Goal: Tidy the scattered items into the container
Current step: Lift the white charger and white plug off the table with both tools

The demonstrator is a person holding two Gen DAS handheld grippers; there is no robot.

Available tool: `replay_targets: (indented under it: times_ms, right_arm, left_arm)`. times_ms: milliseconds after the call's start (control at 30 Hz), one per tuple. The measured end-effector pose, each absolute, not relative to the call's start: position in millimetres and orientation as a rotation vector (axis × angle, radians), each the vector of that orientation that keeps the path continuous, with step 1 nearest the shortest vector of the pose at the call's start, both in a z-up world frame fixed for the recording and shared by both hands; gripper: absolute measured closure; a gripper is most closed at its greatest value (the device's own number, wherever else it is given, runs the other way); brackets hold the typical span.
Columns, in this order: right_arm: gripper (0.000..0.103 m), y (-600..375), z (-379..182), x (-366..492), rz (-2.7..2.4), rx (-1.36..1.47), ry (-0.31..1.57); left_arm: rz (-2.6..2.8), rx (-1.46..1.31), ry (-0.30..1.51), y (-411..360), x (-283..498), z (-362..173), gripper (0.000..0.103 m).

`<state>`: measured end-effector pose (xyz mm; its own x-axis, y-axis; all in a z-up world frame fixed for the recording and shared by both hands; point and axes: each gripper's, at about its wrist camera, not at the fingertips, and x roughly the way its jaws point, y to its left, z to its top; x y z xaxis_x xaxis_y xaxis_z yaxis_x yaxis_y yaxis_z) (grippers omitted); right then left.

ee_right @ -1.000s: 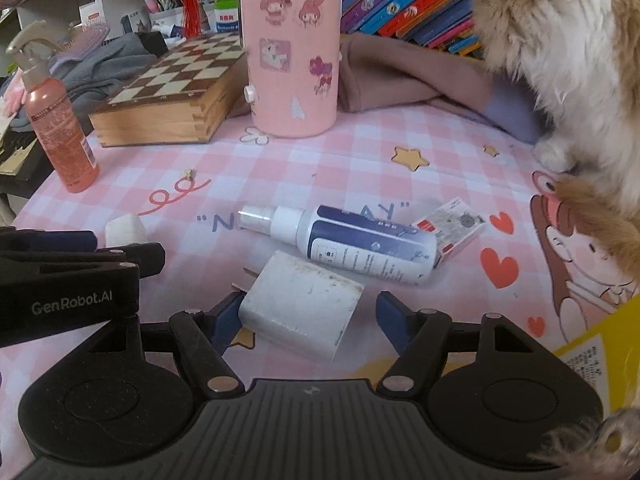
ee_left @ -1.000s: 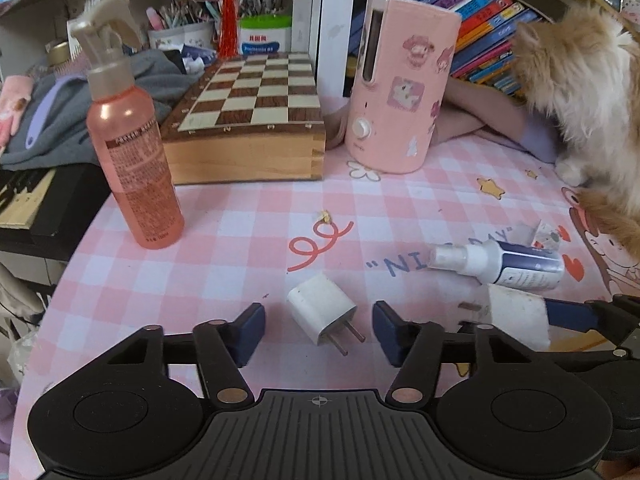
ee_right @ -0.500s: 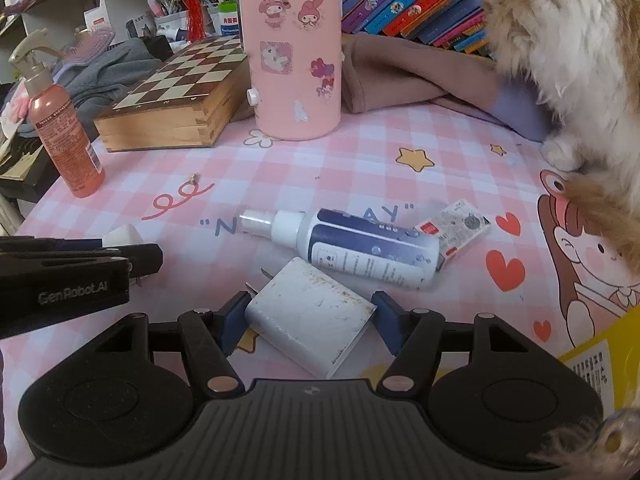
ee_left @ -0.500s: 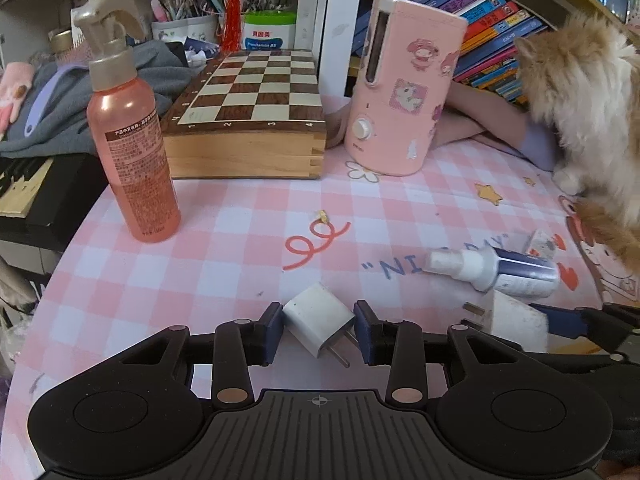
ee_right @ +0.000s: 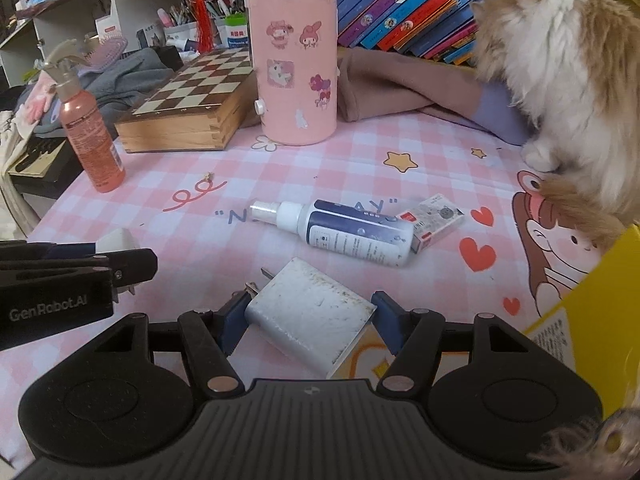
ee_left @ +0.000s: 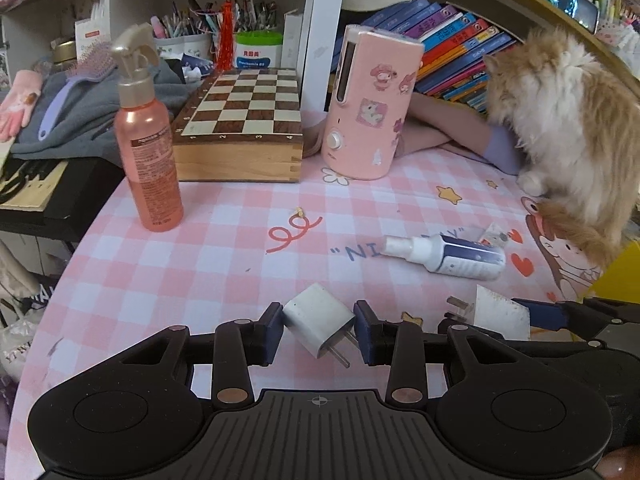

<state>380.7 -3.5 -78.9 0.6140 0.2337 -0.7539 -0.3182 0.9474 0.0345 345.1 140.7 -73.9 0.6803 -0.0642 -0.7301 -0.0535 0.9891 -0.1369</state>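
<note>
My left gripper (ee_left: 319, 326) is shut on a small white plug adapter (ee_left: 318, 319), prongs pointing right and down, lifted just above the pink checked tablecloth. My right gripper (ee_right: 308, 316) is shut on a larger scuffed white charger block (ee_right: 310, 314), prongs pointing left. The charger also shows in the left wrist view (ee_left: 500, 314). A white and blue spray bottle (ee_right: 344, 232) lies on its side mid-table, touching a small printed box (ee_right: 436, 220). A yellow container (ee_right: 600, 320) stands at the right edge.
A fluffy cat (ee_right: 560, 80) sits at the right by the container. A pink cylinder appliance (ee_left: 370, 108), a wooden chessboard box (ee_left: 240, 128) and an upright pink spray bottle (ee_left: 146, 140) stand at the back. Books and clothes lie behind.
The left gripper closed from open onto the small adapter and lifted it slightly. The right gripper closed on the charger block and raised it. Both views have risen a little.
</note>
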Motion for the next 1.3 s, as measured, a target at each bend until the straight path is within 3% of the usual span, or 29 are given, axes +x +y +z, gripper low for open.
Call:
replay_targets:
  times_ms: [1300]
  right_arm:
    - [0.039, -40, -5, 164, 0.442, -0.12, 0.716]
  left_arm:
    - [-0.061, -0.208, 0.672, 122, 124, 9, 0.067]
